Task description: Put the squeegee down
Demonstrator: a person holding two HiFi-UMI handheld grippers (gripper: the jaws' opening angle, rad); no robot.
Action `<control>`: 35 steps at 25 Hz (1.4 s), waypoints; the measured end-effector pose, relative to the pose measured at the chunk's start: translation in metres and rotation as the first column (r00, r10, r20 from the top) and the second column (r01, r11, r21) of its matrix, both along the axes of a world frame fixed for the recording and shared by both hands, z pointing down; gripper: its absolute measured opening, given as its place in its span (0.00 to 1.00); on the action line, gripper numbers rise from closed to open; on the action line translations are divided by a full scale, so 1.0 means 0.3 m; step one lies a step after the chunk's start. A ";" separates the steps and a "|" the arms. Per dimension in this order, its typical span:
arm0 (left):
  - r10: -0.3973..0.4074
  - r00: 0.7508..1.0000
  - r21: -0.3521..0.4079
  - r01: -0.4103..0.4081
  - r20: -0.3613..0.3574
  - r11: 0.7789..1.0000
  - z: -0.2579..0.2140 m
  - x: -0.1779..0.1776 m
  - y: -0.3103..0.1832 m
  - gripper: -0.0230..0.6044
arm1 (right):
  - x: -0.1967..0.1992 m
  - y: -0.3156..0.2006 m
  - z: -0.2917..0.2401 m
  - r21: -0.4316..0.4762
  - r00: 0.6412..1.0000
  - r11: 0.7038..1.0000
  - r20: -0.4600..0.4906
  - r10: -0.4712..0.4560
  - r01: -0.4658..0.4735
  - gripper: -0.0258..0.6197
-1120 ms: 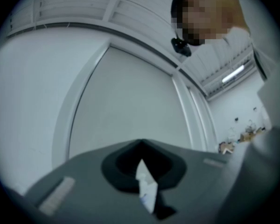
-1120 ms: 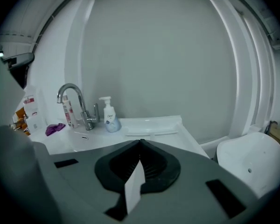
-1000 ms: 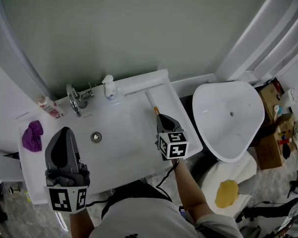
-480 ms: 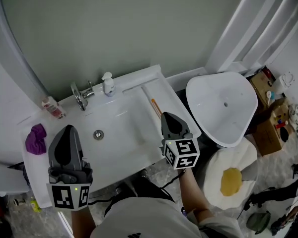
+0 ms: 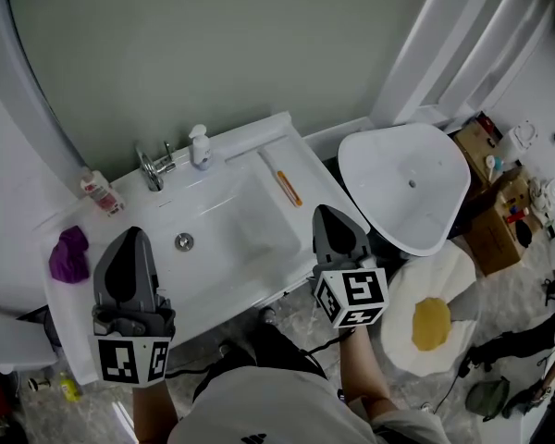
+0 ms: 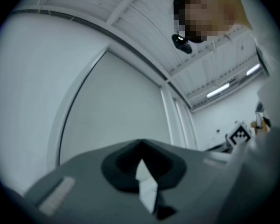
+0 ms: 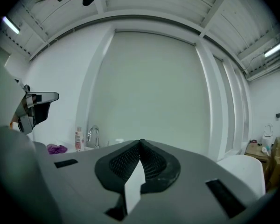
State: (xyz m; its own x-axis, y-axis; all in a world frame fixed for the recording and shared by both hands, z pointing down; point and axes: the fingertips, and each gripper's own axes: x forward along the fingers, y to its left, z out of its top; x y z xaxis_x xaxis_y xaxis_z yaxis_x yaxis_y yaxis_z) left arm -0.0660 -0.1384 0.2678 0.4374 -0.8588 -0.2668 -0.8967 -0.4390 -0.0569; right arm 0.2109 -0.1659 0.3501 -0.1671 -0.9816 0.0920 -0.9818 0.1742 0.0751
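The squeegee [image 5: 284, 185], with an orange handle, lies flat on the right rim of the white sink [image 5: 240, 222], free of both grippers. My right gripper [image 5: 329, 213] hovers in front of the sink's right corner, well back from the squeegee, its jaws shut and empty. In the right gripper view the gripper [image 7: 141, 142] points level at the pale green wall, jaws meeting at the tip. My left gripper [image 5: 132, 236] floats over the sink's front left part, shut with nothing in it. In its own view the left gripper [image 6: 141, 142] points up at the wall and ceiling.
A tap [image 5: 152, 167], a soap dispenser [image 5: 199, 146] and a pink bottle [image 5: 99, 192] stand along the sink's back edge. A purple cloth [image 5: 67, 253] lies at its left end. To the right are a toilet [image 5: 407, 192], an egg-shaped mat [image 5: 432, 322] and cardboard boxes [image 5: 495, 220].
My right gripper has pulled back from the squeegee towards the person and risen. The squeegee stays lying on the sink's rim. The left gripper has drifted a little.
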 end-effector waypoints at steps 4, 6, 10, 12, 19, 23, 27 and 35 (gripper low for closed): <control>0.017 1.000 0.009 -0.017 -0.006 1.000 -0.010 -0.008 0.034 0.05 | -0.013 0.074 -0.055 0.050 1.000 0.999 0.010 0.009 -0.009 0.04; 0.025 1.000 0.012 -0.025 -0.007 1.000 -0.011 -0.012 0.047 0.05 | -0.023 0.106 -0.075 0.076 1.000 0.997 0.020 0.009 -0.010 0.04; 0.040 0.999 0.019 -0.040 -0.006 0.999 -0.012 -0.020 0.070 0.05 | -0.038 0.162 -0.110 0.122 0.999 0.992 0.027 0.025 -0.028 0.04; 0.045 0.999 0.020 -0.045 -0.007 0.999 -0.014 -0.027 0.077 0.05 | -0.047 0.183 -0.128 0.139 0.999 0.990 0.021 0.032 -0.034 0.04; 0.060 0.998 0.020 -0.060 -0.010 0.998 -0.010 -0.050 0.093 0.05 | -0.091 0.229 -0.155 0.160 0.999 0.986 0.008 0.035 -0.035 0.04; 0.069 0.997 0.015 -0.069 -0.017 0.998 -0.005 -0.061 0.091 0.05 | -0.111 0.235 -0.155 0.159 0.999 0.987 0.022 0.026 -0.030 0.04; 0.075 0.997 0.016 -0.075 -0.020 0.997 -0.004 -0.068 0.093 0.05 | -0.127 0.240 -0.163 0.167 0.999 0.986 0.019 0.025 -0.028 0.04; 0.074 0.997 0.023 -0.074 -0.026 0.997 -0.010 -0.087 0.087 0.05 | -0.142 0.235 -0.179 0.177 0.999 0.984 0.019 0.026 -0.029 0.04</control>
State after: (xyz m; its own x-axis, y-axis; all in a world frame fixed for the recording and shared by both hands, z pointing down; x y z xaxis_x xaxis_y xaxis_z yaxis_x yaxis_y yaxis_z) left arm -0.0920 -0.1124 0.2648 0.4918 -0.8181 -0.2983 -0.8632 -0.5030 -0.0436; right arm 0.1684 -0.0953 0.2964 -0.1394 -0.9865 -0.0863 -0.9875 0.1320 0.0861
